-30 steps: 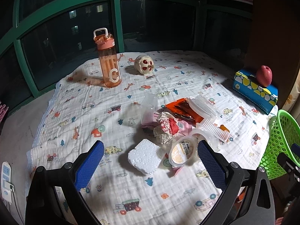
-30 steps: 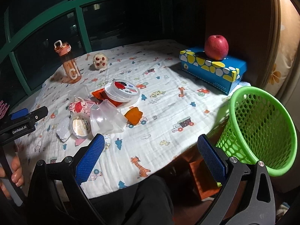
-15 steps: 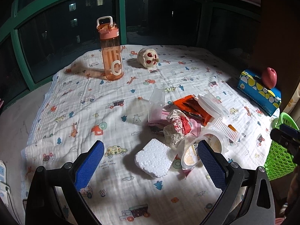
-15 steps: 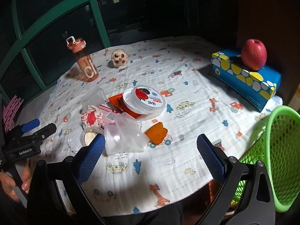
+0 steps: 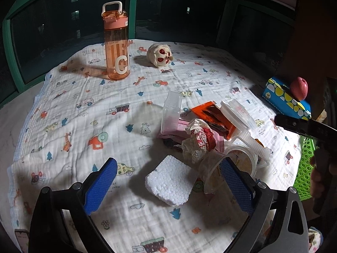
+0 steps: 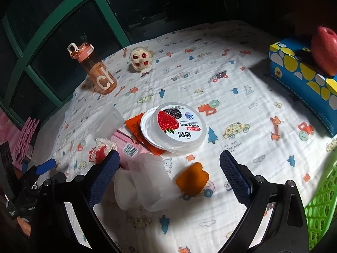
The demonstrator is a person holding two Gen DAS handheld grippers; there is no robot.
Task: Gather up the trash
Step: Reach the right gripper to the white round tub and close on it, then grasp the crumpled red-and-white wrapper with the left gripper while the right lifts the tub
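A pile of trash lies on the cloth-covered table [image 5: 63, 109]. In the left wrist view, my open, empty left gripper [image 5: 171, 184] straddles a white foam block [image 5: 170, 182], with a crumpled red-and-white wrapper [image 5: 198, 142], an orange packet [image 5: 212, 113] and a clear cup [image 5: 242, 162] just beyond. In the right wrist view, my open, empty right gripper [image 6: 169, 172] hovers over clear plastic cups [image 6: 145, 181] and an orange scrap [image 6: 192, 178]. A round strawberry-label tub [image 6: 173, 127] lies ahead. The green mesh basket [image 6: 322, 204] stands off the table's right edge.
An orange water bottle [image 5: 117, 42] and a small skull-like toy [image 5: 160, 54] stand at the back. A blue tissue box [image 6: 305, 78] with a red apple [image 6: 324, 50] on it sits at the right. Dark windows with green frames lie behind.
Both grippers have moved forward and lower toward the trash pile. The left one now straddles the foam block; the right one is over the clear cups. Both stay open.
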